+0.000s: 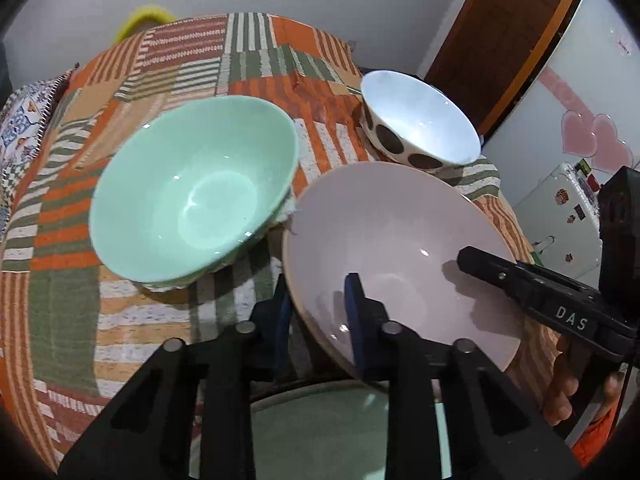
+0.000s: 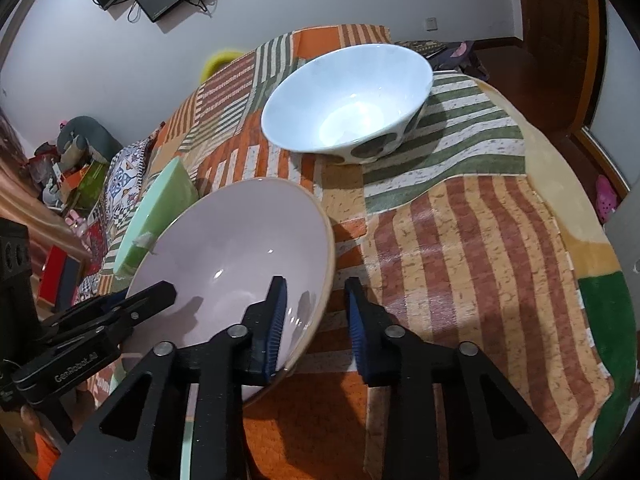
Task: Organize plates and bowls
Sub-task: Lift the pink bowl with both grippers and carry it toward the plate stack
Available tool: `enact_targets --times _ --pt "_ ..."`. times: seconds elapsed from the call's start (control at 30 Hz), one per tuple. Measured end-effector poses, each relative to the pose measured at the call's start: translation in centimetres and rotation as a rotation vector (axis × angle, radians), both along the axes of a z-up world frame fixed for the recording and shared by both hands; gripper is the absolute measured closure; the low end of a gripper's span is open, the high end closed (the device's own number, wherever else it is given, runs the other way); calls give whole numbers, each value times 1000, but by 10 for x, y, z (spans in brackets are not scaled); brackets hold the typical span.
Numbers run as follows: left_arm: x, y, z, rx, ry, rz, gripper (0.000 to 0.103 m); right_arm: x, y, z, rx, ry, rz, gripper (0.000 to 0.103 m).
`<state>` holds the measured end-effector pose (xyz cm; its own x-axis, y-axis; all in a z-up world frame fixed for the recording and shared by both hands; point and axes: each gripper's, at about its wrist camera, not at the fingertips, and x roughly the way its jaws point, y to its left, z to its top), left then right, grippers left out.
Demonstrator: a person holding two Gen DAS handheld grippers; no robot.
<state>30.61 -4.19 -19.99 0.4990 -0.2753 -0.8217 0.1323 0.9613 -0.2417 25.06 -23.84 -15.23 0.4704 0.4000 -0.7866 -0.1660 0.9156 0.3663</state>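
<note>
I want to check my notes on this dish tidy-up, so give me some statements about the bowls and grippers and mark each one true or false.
1. The pink bowl has its rim between the fingers of both the left gripper and the right gripper. True.
2. The green bowl sits nested inside the spotted bowl. False: they stand apart on the striped cloth.
3. The spotted bowl is white inside. True.
4. The pink bowl holds food. False: it is empty.
</note>
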Motion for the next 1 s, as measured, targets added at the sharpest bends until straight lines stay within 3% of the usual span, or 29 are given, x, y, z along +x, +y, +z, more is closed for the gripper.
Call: enact_targets --times 0.23,0.6,1.0 --pt "-5 -4 2 22 7 0 79 -11 9 9 -104 -46 24 83" --pt "-34 -17 23 51 -39 -35 79 -29 5 28 -95 -64 -4 83" --pt "-82 2 65 30 -106 -9 79 -60 23 63 -86 -143 35 84"
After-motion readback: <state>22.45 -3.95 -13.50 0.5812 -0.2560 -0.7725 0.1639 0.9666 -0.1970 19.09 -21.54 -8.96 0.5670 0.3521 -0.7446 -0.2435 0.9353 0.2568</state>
